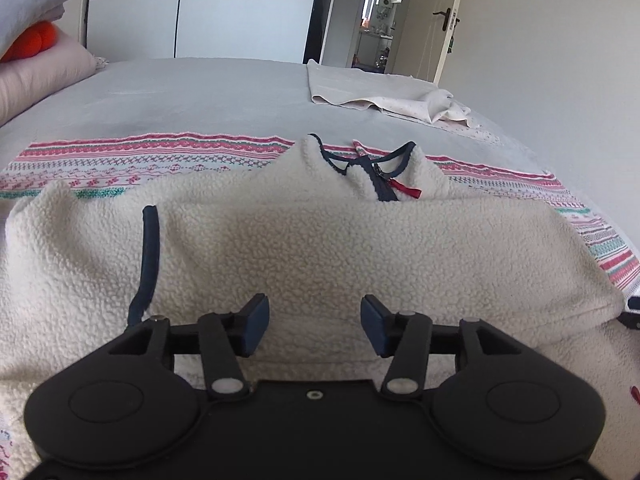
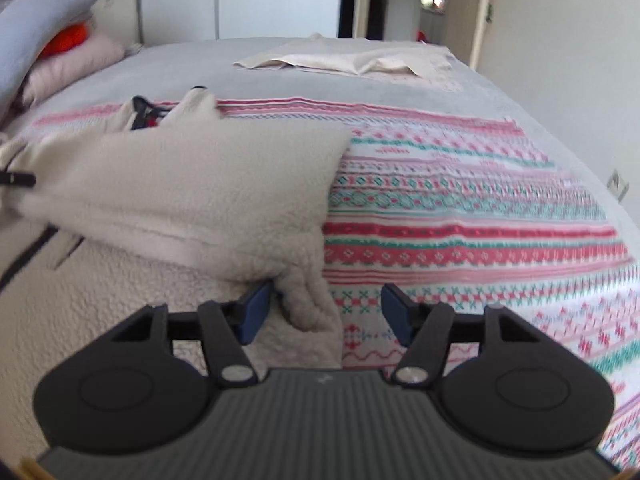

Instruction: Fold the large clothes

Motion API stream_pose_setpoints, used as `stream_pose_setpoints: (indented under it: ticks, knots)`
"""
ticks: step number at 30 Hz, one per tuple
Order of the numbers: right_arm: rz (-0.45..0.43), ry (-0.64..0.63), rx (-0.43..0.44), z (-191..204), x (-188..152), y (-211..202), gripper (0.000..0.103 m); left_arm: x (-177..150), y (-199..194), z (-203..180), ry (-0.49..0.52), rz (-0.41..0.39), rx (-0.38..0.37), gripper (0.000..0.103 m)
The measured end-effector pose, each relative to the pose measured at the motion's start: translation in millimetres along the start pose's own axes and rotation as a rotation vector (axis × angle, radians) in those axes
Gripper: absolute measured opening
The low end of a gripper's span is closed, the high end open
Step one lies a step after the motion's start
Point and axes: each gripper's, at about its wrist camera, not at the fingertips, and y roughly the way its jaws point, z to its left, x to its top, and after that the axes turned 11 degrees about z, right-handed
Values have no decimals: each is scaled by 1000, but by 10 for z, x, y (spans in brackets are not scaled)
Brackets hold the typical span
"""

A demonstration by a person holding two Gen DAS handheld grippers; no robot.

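A cream fleece jacket (image 1: 320,248) with navy trim and a red zip tag lies on the patterned blanket (image 1: 120,160), its sleeves folded across the body and its collar pointing away. My left gripper (image 1: 315,326) is open just above the jacket's lower middle, holding nothing. In the right wrist view the jacket (image 2: 180,184) fills the left side, with a folded sleeve lying across it. My right gripper (image 2: 324,312) is open at the jacket's right edge. A fold of fleece lies between its jaws, next to the left blue pad (image 2: 254,312).
The bed has a grey cover (image 1: 200,92). A beige cloth (image 1: 380,92) lies at the far right of the bed. Pillows and an orange item (image 1: 32,40) are stacked at the far left. A wardrobe and an open door stand beyond the bed.
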Motion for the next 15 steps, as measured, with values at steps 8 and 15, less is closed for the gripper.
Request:
stream_pose_setpoints:
  ticks: [8, 15]
  knots:
    - [-2, 133, -16, -227, 67, 275, 51, -192, 78, 67, 4, 11, -57, 51]
    - [11, 121, 23, -211, -55, -28, 51, -263, -159, 65, 52, -5, -61, 51]
